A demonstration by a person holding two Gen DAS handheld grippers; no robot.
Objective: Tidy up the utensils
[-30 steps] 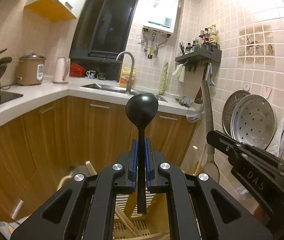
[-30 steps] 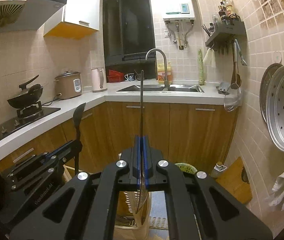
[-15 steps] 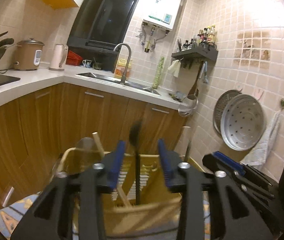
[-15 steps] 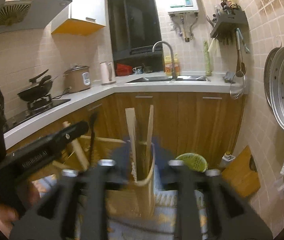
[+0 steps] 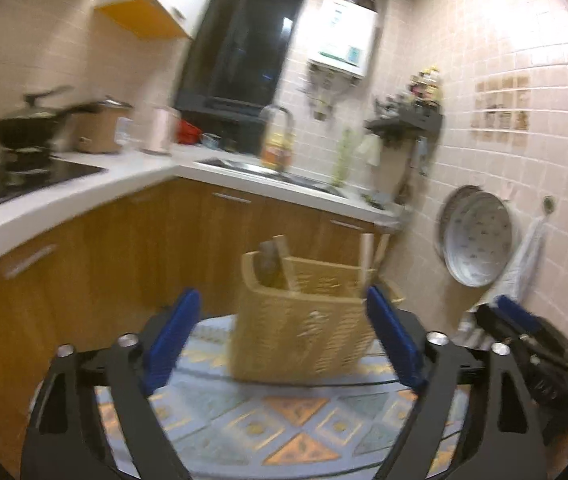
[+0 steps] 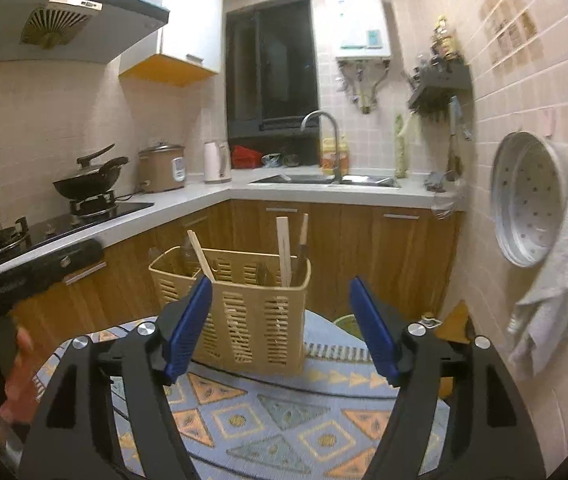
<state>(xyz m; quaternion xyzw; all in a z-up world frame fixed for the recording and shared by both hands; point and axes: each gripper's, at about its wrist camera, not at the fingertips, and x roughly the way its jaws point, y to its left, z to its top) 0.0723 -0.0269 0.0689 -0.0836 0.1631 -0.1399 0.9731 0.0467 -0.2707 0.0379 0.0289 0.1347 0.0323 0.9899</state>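
Utensil basket (image 6: 240,312) just beyond right gripper (image 6: 280,320)

Wide-spread left gripper (image 5: 280,340) fingers (image 5: 172,336), empty, before utensil basket (image 5: 304,332)

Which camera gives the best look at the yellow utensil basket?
The right wrist view: the utensil basket is sharp there, showing slotted walls and wooden handles standing inside. The left wrist view shows the same basket blurred, so its slots and contents are hard to read.
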